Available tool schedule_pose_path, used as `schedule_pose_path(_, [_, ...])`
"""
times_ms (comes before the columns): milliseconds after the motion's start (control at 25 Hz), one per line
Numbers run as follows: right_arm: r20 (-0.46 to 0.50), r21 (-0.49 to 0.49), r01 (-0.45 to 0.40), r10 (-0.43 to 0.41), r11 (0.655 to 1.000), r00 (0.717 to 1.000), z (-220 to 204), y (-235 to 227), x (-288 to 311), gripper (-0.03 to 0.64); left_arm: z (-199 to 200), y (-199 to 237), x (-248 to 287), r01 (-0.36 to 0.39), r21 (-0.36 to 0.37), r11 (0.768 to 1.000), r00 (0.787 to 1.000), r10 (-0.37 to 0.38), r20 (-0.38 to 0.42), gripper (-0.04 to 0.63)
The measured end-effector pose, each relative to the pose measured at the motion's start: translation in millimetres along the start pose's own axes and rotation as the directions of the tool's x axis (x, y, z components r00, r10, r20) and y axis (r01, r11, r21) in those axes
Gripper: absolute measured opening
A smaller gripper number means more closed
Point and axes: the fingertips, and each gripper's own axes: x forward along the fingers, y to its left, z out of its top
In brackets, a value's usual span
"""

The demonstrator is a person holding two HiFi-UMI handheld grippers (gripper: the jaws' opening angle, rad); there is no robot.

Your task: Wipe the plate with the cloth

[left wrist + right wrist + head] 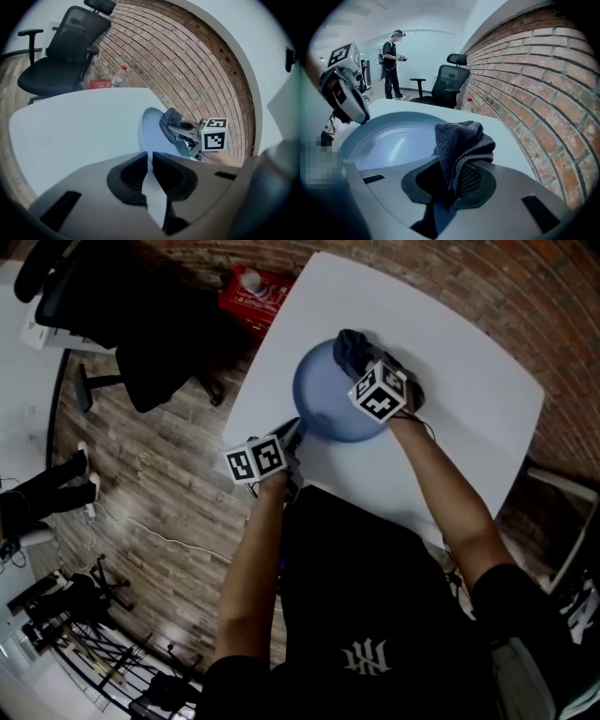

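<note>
On the white table (450, 399) sits a round blue plate (328, 399). My left gripper (292, 430) is shut on the plate's near-left rim, and in the left gripper view the rim (151, 164) runs between the two jaws of that gripper (151, 161). My right gripper (361, 367) reaches over the plate's far side, shut on a bunched dark grey cloth (353, 350). In the right gripper view the cloth (461, 140) sticks up out of that gripper (452, 164), above the plate's (391, 140) far-right edge. Whether the cloth touches the plate is hidden.
A black office chair (141, 324) stands on the wood floor left of the table. A red box with a bottle (255, 289) lies beside the table's far corner. A brick wall (543, 79) runs along the table's far side. A person (393, 61) stands far back.
</note>
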Motion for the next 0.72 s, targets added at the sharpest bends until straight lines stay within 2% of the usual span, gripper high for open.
schedule_pose_path(320, [-0.035,0.012,0.042,-0.041,0.999,0.999,-5.9,-9.4,0.5,0.077,1.6,1.0,0.3,-0.003,0.007,1.000,1.000,0.003,0.003,0.029])
schedule_pose_path(400, [-0.001,0.073,0.007,-0.007,0.997,1.000,-5.2,-5.9,0.9,0.077,0.7,2.2,-0.6,-0.007,0.014,1.000,1.000,0.007,0.003,0.026])
schedule_pose_path(520, [0.120,0.207,-0.068,0.043,0.976,0.992,8.1,0.5,-12.6,0.077,1.4,3.1,-2.4,-0.021,0.024,0.999,1.000,0.021,0.004,0.002])
schedule_pose_path(720, [0.272,0.261,-0.223,0.150,0.939,0.950,44.5,42.7,-38.5,0.077,-4.0,2.3,-3.3,-0.020,0.016,1.000,1.000,0.020,-0.010,0.002])
